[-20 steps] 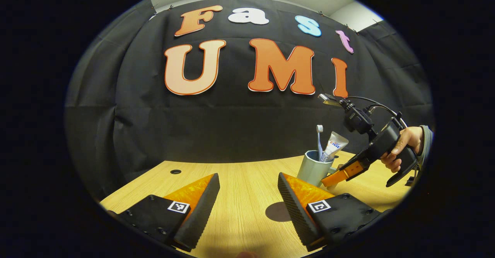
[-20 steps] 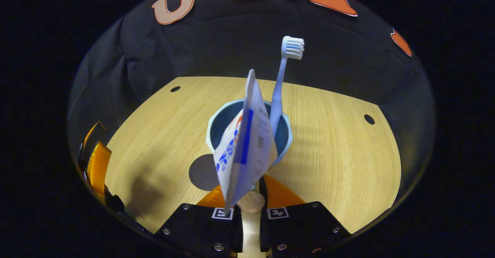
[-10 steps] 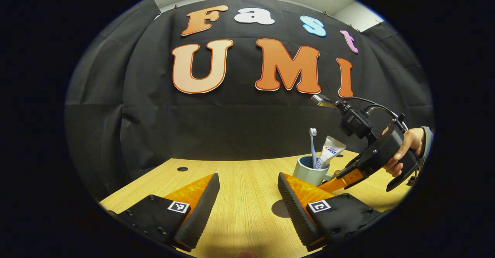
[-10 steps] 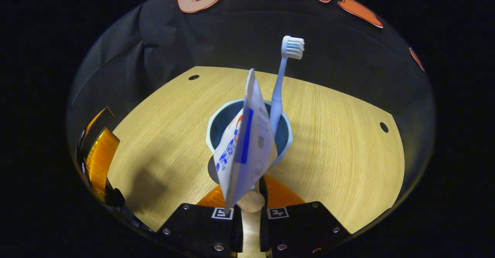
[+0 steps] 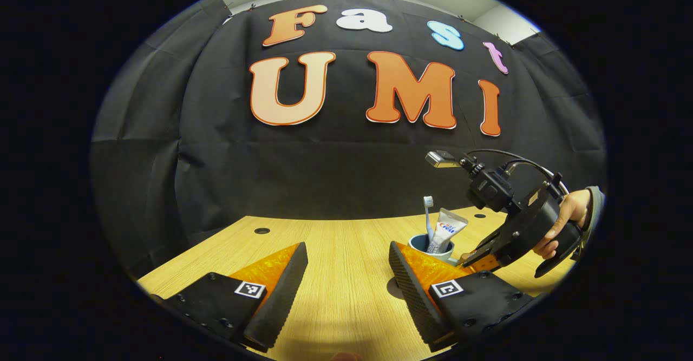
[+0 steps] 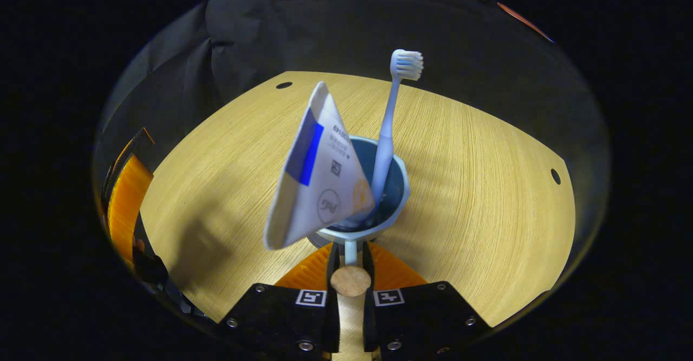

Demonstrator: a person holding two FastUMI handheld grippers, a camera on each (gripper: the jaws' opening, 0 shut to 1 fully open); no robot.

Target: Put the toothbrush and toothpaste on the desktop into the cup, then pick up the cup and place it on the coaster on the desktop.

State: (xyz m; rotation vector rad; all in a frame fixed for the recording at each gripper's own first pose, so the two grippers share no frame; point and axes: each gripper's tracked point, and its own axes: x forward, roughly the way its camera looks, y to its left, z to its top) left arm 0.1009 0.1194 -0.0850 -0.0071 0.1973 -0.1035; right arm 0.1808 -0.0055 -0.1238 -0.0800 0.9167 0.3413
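Observation:
A pale blue cup point(image 6: 398, 198) stands upright on or just above the wooden desk, with a blue toothbrush point(image 6: 385, 133) and a white toothpaste tube point(image 6: 319, 182) in it. The tube leans far to the left over the rim. My right gripper point(image 6: 351, 254) is shut on the cup's handle point(image 6: 351, 251). A sliver of the dark round coaster point(image 6: 315, 238) peeks out beneath the cup. In the left gripper view the cup point(image 5: 431, 244) sits behind my open left gripper point(image 5: 346, 290), and the right gripper point(image 5: 474, 261) reaches it from the right. I cannot tell whether the cup touches the coaster.
A hand point(image 5: 563, 217) holds the right gripper's body at the far right. The wooden desk point(image 6: 476, 188) has small round holes near its back edge point(image 6: 283, 85). My left gripper's finger point(image 6: 122, 204) shows at the left rim of the right gripper view.
The right gripper has carried the cup left and down, so the coaster has slid beneath it. The toothpaste tube has tipped over to the left inside the cup.

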